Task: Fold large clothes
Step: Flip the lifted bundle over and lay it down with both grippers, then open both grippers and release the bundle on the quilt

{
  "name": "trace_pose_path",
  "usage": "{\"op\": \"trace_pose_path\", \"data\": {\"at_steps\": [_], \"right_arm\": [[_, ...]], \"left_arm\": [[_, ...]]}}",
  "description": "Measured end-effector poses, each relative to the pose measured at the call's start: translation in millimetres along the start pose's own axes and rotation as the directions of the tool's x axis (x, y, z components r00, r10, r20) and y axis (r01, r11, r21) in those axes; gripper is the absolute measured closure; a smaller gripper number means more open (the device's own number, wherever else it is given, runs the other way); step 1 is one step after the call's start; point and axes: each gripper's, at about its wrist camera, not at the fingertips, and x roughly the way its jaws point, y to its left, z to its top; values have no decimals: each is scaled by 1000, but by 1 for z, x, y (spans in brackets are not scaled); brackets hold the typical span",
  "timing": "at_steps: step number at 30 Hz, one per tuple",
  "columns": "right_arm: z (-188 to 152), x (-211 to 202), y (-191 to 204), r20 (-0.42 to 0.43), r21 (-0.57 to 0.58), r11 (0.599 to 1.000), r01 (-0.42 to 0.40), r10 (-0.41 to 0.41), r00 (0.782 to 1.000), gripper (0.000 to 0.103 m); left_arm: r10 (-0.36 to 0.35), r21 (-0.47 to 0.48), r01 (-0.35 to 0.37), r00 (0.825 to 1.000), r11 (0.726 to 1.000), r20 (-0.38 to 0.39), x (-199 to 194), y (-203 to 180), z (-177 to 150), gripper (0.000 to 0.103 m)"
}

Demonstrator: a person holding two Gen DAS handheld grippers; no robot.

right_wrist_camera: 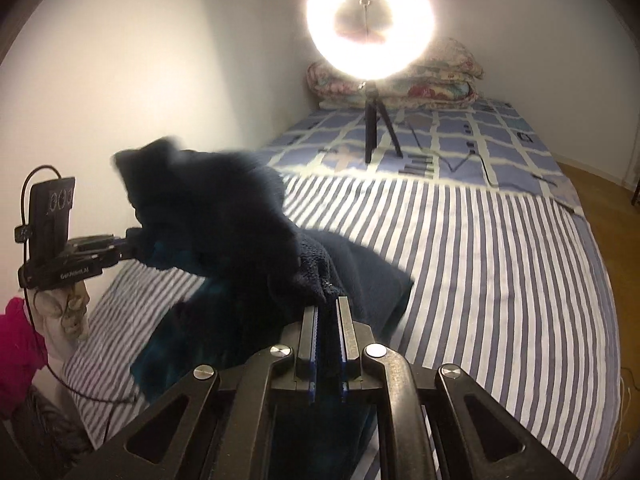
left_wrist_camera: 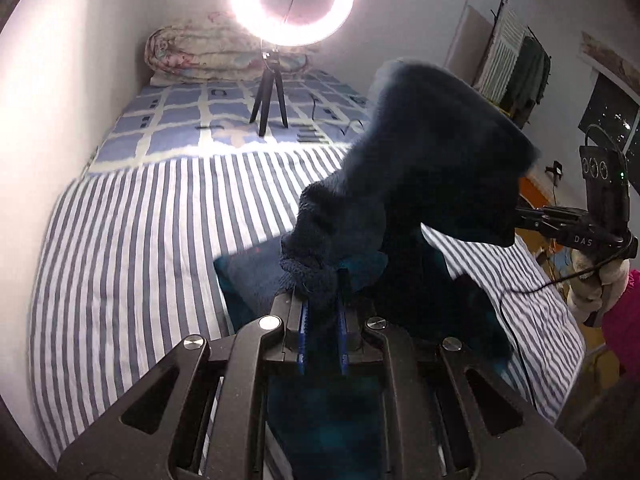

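Note:
A dark navy fleece garment (left_wrist_camera: 432, 168) hangs lifted above the striped bed, stretched between both grippers. My left gripper (left_wrist_camera: 322, 300) is shut on one bunched edge of it. My right gripper (right_wrist_camera: 328, 312) is shut on another edge of the garment (right_wrist_camera: 224, 232). Each gripper shows in the other's view: the right one (left_wrist_camera: 520, 216) at the right, the left one (right_wrist_camera: 132, 246) at the left, both biting the cloth. The lower part of the garment drapes onto the bed between them.
The bed has a blue-and-white striped sheet (left_wrist_camera: 160, 216) and a checked blanket (right_wrist_camera: 460, 136) further back. A ring light on a tripod (left_wrist_camera: 292, 0) stands on the bed. A folded quilt (right_wrist_camera: 432, 80) lies by the wall. Clothes hang on a rack (left_wrist_camera: 524, 72).

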Motion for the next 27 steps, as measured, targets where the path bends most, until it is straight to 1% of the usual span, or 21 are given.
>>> {"op": "trace_pose_path", "data": {"at_steps": [4,8,10,12,14,16,17,18,19,22,25,27], "right_arm": [[-41,-14,17,-35,-17,1000,10,-10,999,98],[-77,-23,27,-66,-21,1000,8,-10,998,99],[-95,-25,34,-94,-42,999,18,-21,995,99],[-108,-28,41,-115,-61,998,29,-36,993,99],[-117,-40,43,-118,-39,999,7,-12,993,99],[-120,-56,47,-89,-34,999,0,-3,996,96],[-120,-65,48,-75,-30,1000,-1,-1,997,89],[-120,-76,50,-56,-19,1000,-5,3,998,84],[-120,-87,51,-36,-5,1000,-13,13,999,77],[-121,-125,61,24,18,999,-43,43,999,76],[-118,-160,76,72,3,999,-39,39,997,75],[-117,-184,86,101,-16,999,-33,34,994,75]], "left_arm": [[2,-9,-2,1000,1000,-20,-12,-5,-32,94],[19,30,-17,998,999,-57,-25,-18,-71,93],[23,48,-19,996,999,-89,-26,-23,-88,93],[36,38,-32,993,999,-116,-28,-25,-100,92],[35,12,-33,993,999,-117,-37,-23,-108,89],[25,-33,-29,993,999,-115,-50,-18,-113,87],[15,-56,-22,994,998,-107,-58,-16,-115,87],[11,-69,-18,995,997,-101,-64,-16,-116,87],[1,-91,-9,997,996,-83,-77,-15,-117,87],[-29,-124,24,999,992,-41,-112,-22,-121,87],[-64,-129,64,998,990,5,-154,-37,-121,86],[-96,-142,98,995,985,23,-183,-46,-117,82]]}}
